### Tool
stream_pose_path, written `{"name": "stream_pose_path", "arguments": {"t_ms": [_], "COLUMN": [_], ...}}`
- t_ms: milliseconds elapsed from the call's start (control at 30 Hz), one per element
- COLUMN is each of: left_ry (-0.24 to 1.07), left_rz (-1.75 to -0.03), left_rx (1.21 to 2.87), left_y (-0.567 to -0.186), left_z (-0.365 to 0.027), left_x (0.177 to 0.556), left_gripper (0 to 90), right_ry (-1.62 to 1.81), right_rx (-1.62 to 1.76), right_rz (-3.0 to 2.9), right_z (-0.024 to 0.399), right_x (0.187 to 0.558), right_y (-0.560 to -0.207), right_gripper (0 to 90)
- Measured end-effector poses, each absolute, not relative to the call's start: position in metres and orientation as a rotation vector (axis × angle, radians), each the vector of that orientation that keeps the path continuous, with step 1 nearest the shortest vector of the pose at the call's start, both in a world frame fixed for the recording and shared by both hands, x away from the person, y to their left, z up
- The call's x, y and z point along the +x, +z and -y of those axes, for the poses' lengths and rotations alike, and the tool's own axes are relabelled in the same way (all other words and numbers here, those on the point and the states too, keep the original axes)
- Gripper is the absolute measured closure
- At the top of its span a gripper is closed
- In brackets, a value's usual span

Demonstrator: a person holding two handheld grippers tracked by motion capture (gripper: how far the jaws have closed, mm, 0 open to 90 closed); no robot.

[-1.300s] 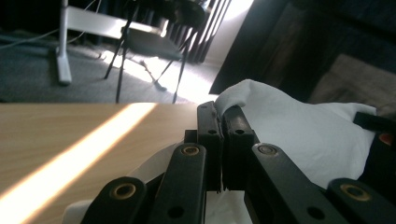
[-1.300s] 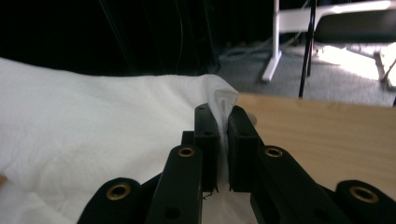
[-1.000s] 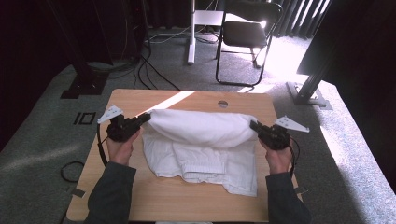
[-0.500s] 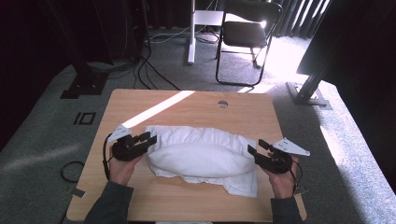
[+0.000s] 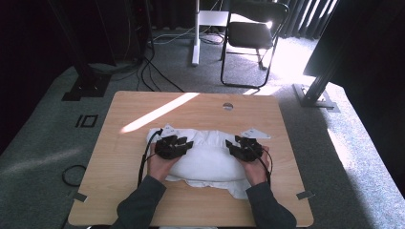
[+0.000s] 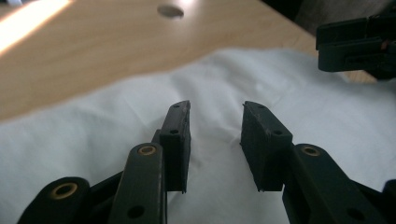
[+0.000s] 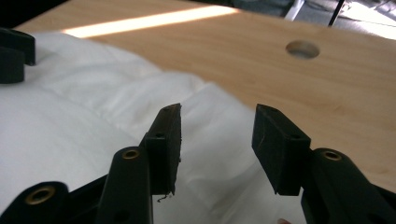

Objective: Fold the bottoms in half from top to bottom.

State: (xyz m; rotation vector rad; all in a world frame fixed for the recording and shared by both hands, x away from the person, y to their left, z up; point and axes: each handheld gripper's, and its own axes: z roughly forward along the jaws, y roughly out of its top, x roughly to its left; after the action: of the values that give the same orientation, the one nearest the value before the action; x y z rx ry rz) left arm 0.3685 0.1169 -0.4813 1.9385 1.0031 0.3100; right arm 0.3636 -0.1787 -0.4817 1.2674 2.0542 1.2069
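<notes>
My left hand-held gripper (image 5: 174, 145) and right hand-held gripper (image 5: 244, 148) had let go: 1 second earlier each was shut on an end of the raised cloth (image 5: 207, 160); their jaws had then opened and just been closing a little, gaping with nothing between them, over the cloth. It lay folded on the worktop (image 5: 143, 105), both hands drawn inward. I judged that fold done; smoothing or another fold came next.

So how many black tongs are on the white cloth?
2. The left tongs sit over the left part of the white cloth, and the right tongs sit over its right part. Both are open, with no cloth pinched between them.
</notes>
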Motion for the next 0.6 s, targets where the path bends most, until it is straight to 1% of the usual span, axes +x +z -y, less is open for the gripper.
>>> {"name": "stream_pose_path", "arguments": {"t_ms": [133, 233, 333, 500, 600], "left_ry": [0.285, 0.293, 0.295, 0.289, 0.337], "left_rz": [-1.040, -1.045, -1.047, -1.043, -1.047], "left_rx": [1.960, 1.972, 1.968, 1.921, 1.935], "left_y": [-0.504, -0.517, -0.528, -0.533, -0.531], "left_z": [-0.123, -0.127, -0.133, -0.149, -0.158], "left_x": [0.362, 0.353, 0.344, 0.328, 0.319], "left_gripper": [64.4, 63.5, 62.1, 59.6, 57.6], "right_ry": [1.183, 1.179, 1.179, 1.169, 1.145], "right_rx": [1.302, 1.337, 1.346, 1.323, 1.302], "right_rz": [-2.090, -2.101, -2.106, -2.108, -2.110], "right_z": [0.178, 0.181, 0.184, 0.186, 0.189], "right_x": [0.359, 0.349, 0.340, 0.330, 0.323], "right_y": [-0.506, -0.525, -0.536, -0.538, -0.537], "right_gripper": [52.6, 51.6, 50.8, 48.8, 48.2]}}
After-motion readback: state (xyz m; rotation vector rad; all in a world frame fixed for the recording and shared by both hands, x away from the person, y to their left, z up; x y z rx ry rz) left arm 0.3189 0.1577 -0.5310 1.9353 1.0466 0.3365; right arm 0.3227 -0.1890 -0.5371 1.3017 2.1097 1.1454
